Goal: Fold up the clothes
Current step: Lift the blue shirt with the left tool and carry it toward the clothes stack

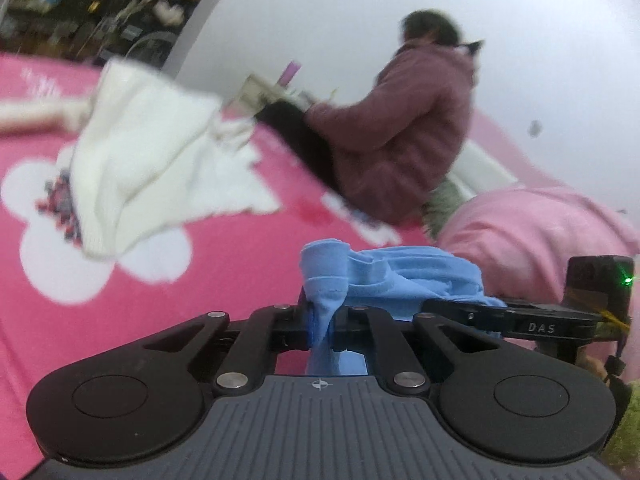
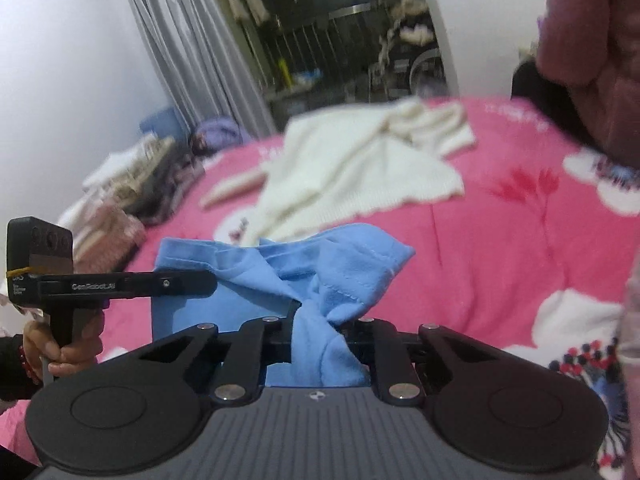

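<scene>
left tongs (image 1: 322, 320) clenched on blue garment (image 1: 392, 280) | right tongs (image 2: 324, 328) likewise | white sweater (image 2: 352, 168) beyond on pink bedspread (image 2: 480, 264)

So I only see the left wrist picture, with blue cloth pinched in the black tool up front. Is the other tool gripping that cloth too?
Observer: Yes. In the right wrist view the right gripper is shut on a bunched corner of the same blue cloth.
Operator: And who holds my tool?
Observer: A hand wraps the handle of the left gripper, at the left edge of that view.
Operator: Any other clothes around?
Observer: A blurred stack of folded clothes sits at the far edge of the pink bedcover, below a grey curtain.
</scene>
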`<state>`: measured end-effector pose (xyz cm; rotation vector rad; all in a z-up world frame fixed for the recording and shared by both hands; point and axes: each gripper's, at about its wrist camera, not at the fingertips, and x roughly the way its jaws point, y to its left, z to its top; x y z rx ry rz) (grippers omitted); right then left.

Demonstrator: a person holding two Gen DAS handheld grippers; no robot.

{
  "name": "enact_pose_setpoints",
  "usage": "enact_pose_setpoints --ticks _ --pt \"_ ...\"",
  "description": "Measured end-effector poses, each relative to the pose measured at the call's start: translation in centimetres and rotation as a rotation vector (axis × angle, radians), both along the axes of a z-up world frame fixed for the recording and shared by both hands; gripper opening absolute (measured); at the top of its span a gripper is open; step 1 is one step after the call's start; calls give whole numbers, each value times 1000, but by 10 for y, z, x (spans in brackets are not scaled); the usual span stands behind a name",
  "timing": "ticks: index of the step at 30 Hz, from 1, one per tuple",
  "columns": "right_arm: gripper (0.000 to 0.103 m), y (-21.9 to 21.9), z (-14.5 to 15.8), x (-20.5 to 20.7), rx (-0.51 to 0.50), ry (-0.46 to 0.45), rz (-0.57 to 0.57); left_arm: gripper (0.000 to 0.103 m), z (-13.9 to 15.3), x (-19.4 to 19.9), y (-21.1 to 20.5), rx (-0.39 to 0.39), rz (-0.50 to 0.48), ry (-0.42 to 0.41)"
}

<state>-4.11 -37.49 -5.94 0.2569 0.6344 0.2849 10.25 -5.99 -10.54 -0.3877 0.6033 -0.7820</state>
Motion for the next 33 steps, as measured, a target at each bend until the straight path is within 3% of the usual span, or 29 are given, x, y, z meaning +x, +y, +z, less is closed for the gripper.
enact_pose_setpoints --ticks 8,14,18,25,29,33 --pt "15 40 78 -49 6 -209 -14 4 76 -49 36 -93 38 -197" --pt "15 91 127 -48 71 -362 57 4 130 -81 86 -102 140 -360" --pt "15 132 150 -32 161 -421 147 4 159 -100 126 -82 237 -414" --pt "15 229 179 11 322 -434 414 4 221 -136 197 9 384 -450" --pt "16 289 188 41 426 -406 564 4 253 -141 239 50 487 -385" --pt "15 341 191 77 497 -359 655 4 264 -139 272 73 586 -353"
